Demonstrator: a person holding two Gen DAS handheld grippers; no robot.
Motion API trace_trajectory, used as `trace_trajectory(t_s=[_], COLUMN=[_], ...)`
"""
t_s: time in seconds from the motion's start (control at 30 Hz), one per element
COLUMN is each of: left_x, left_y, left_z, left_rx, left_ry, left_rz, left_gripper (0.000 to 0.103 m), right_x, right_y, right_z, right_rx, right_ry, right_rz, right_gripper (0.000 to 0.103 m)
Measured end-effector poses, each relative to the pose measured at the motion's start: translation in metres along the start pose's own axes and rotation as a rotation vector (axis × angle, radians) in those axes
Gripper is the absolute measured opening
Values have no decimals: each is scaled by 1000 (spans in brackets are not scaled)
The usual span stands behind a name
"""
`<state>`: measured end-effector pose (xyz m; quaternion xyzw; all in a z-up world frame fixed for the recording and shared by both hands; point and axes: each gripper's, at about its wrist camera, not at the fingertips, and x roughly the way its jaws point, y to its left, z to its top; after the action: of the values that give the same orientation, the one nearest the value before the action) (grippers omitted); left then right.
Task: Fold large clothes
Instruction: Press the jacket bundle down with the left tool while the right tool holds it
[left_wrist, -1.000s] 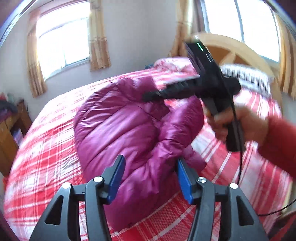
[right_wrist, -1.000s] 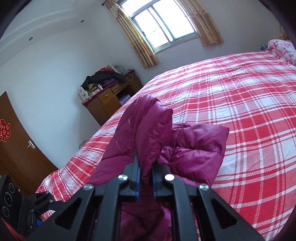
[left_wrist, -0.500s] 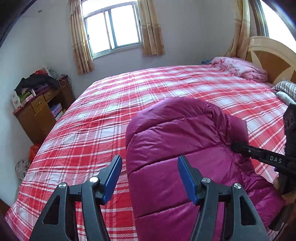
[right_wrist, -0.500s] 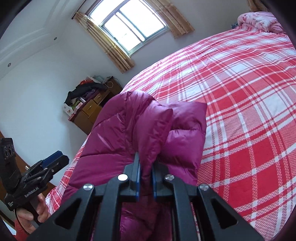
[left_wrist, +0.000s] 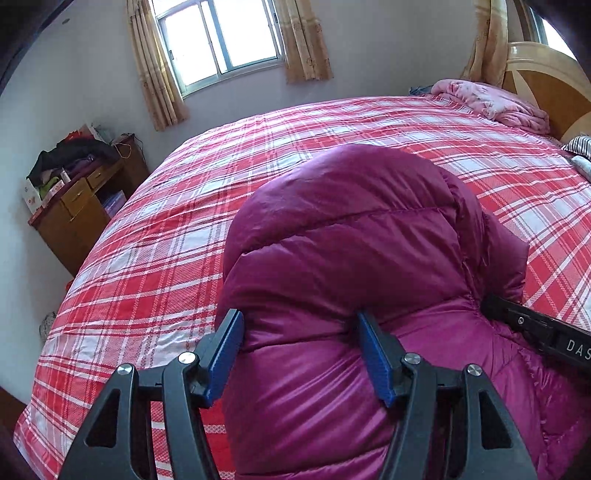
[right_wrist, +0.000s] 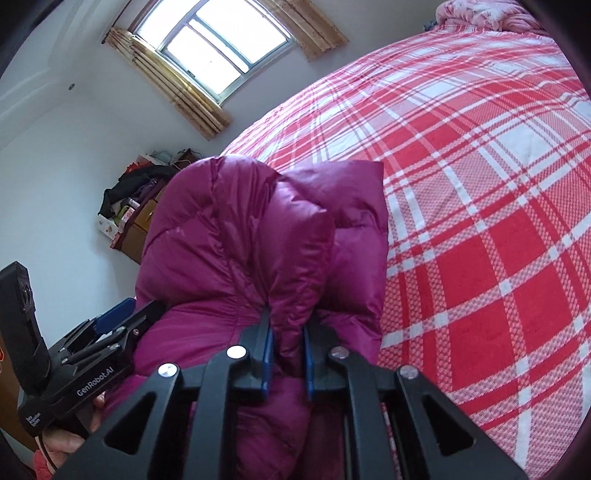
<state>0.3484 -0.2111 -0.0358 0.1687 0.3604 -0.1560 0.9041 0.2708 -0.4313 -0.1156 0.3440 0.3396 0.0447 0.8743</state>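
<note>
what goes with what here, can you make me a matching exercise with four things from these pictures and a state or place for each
Things:
1. right gripper
2. left gripper
3. pink blanket
4. cabinet

States or places:
A. bunched by the headboard
B. against the wall, clutter on top
C. jaws apart at the jacket's edge
D. clamped on a jacket fold

Pairs: 1-D, 2-C, 3-A, 4-B
</note>
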Motion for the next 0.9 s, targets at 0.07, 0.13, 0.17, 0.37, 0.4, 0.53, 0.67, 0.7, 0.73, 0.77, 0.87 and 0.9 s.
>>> trace_trajectory(t_s=[0.07, 0.13, 0.17, 0.37, 0.4, 0.53, 0.67, 0.7, 0.73, 0.77, 0.87, 0.9], left_x=[7, 16, 19, 28, 28, 29, 29, 29, 29, 30, 30, 31], left_y=[-2, -1, -1, -15, -17, -19, -29, -31, -33, -33, -30, -29], left_z=[0, 1, 1, -5, -5, -7, -7, -7, -7, -8, -10, -10], left_rx=[-11, -34, -46, -28, -18, -16, 12, 21, 25, 25, 17, 14], left_ry=[12, 24, 27, 9, 11, 5, -7, -10, -11, -12, -14, -14], left_rz=[4, -8, -18, -15, -13, -10, 36, 47, 53, 53, 43, 40], left_gripper=[66, 69, 70, 71, 71, 71, 71, 71, 71, 71, 71, 71], right_x=[3, 3, 3, -9, -12, -41, -66, -62, -55, -45, -3, 11], right_y=[-5, -5, -4, -4, -3, 8, 50, 60, 68, 74, 81, 75], right_z=[-2, -4, -5, -5, -6, 2, 18, 23, 28, 32, 45, 47], right_rx=[38, 48, 46, 12, 3, -64, -269, -305, -333, -357, -390, -366], right_ry=[11, 8, 6, 14, 15, -19, -128, -113, -95, -73, 39, 78], right_rz=[8, 2, -2, -15, -20, -110, -234, -239, -245, -243, -223, -243], right_gripper=[13, 13, 13, 13, 13, 28, 31, 31, 25, 12, 11, 11])
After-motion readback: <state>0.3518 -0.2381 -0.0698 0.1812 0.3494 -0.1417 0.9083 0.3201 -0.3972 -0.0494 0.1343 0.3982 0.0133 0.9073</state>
